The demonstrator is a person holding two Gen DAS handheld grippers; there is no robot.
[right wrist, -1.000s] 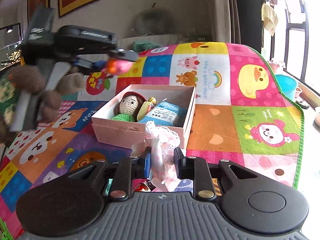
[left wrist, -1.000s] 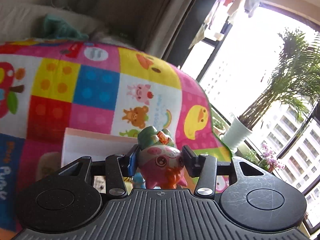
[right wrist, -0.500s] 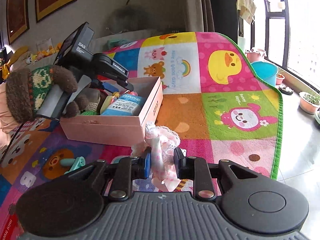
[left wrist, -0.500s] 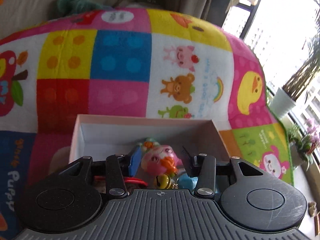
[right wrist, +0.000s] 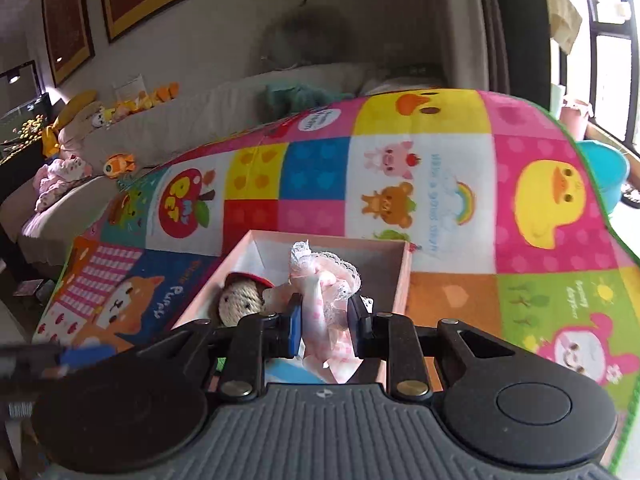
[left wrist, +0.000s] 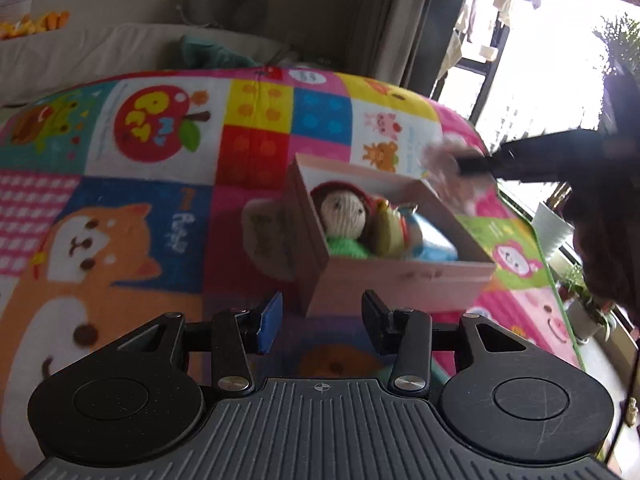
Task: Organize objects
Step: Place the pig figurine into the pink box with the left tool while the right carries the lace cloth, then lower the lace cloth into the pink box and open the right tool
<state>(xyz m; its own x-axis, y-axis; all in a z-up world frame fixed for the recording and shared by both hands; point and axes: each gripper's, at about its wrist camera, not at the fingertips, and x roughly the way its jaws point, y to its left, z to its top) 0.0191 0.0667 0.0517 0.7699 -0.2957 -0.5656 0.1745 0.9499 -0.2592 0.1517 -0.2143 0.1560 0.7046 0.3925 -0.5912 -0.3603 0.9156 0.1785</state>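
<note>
My right gripper [right wrist: 323, 322] is clamped on a pink lace-trimmed cloth bundle [right wrist: 324, 284], holding it over the open pink box [right wrist: 402, 280]. My left gripper [left wrist: 320, 316] has its jaws apart with nothing between them, just short of the box's near corner. Inside the box lies a crocheted doll [left wrist: 343, 216]; the box sits on a colourful play mat [left wrist: 140, 200].

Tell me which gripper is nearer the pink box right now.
Right. The right gripper, shut on a pink lacy cloth, hangs over the pink box and the crocheted doll inside. The left gripper is empty and apart from the box, short of its near corner.
</note>
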